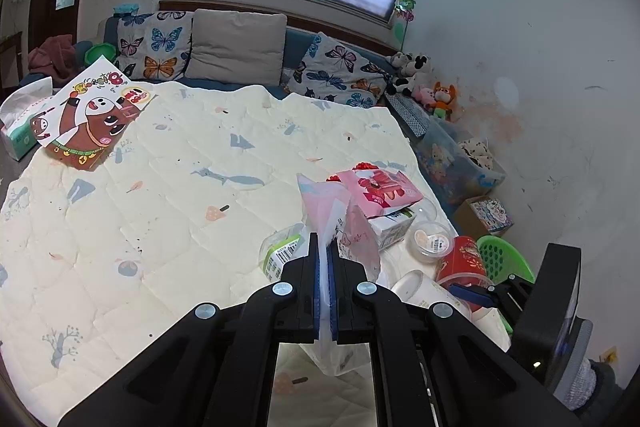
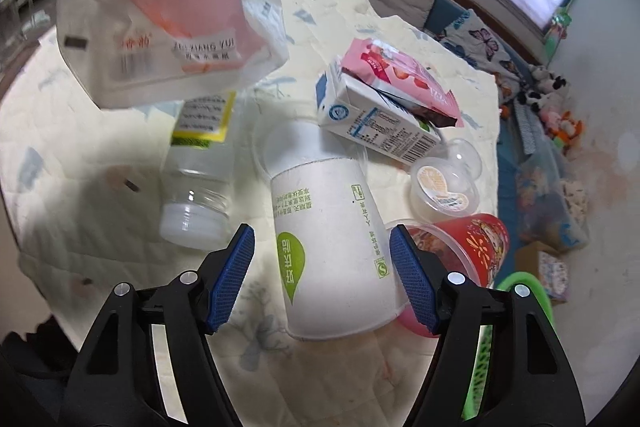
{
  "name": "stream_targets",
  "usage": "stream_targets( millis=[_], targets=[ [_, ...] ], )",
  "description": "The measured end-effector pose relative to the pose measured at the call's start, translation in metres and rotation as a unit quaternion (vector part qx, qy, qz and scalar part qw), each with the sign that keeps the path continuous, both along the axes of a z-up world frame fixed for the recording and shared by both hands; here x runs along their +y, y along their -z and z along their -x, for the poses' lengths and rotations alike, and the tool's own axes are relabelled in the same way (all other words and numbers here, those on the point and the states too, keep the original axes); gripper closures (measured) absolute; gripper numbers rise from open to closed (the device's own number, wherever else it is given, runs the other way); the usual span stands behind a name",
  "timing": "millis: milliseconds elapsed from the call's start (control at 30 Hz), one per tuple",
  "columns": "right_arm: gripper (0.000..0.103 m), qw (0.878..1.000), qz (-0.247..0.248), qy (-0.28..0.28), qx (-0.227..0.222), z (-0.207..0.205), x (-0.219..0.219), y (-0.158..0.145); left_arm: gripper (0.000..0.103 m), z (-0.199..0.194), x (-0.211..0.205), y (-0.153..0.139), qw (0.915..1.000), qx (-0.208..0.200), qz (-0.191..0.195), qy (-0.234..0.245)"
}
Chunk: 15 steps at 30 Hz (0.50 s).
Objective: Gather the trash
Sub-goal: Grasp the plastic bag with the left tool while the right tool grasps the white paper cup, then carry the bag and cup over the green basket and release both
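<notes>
My left gripper (image 1: 325, 247) is shut on a pink and white plastic wrapper (image 1: 336, 215) and holds it above the quilt; the wrapper also hangs at the upper left of the right wrist view (image 2: 168, 27). My right gripper (image 2: 322, 247) is open, its blue pads on either side of a white paper cup (image 2: 332, 251) lying on its side. Beside the cup lie a clear plastic bottle (image 2: 200, 171), a milk carton (image 2: 372, 119), a pink snack bag (image 2: 396, 75), a small lidded sauce cup (image 2: 444, 187) and a red cup (image 2: 472, 247).
A green basket (image 2: 516, 291) stands on the floor right of the quilt (image 1: 160, 211). A tissue box (image 1: 24, 131) and a cartoon paper (image 1: 88, 119) lie at the far left. Cushions (image 1: 236, 47) and plush toys (image 1: 436, 95) line the back.
</notes>
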State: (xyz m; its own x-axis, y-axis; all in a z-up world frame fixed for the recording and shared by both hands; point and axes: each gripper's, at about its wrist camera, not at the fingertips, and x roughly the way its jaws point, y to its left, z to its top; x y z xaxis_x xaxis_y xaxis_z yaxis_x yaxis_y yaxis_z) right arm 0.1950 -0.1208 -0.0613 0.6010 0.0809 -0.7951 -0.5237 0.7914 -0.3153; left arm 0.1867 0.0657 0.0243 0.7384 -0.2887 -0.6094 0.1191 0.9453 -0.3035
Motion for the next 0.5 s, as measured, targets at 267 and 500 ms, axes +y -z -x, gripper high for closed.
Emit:
stream_targets(
  millis=[267, 500],
  targets=[
    [0.042, 0.999, 0.023, 0.005, -0.023, 0.001, -0.003, 0.007, 0.099, 0.002, -0.003, 0.0, 1.0, 0.0, 0.004, 0.005],
    [0.042, 0.996, -0.083, 0.01, 0.004, 0.013, -0.024, -0.021, 0.099, 0.006, -0.008, -0.008, 0.9999, -0.007, 0.007, 0.013]
  ],
)
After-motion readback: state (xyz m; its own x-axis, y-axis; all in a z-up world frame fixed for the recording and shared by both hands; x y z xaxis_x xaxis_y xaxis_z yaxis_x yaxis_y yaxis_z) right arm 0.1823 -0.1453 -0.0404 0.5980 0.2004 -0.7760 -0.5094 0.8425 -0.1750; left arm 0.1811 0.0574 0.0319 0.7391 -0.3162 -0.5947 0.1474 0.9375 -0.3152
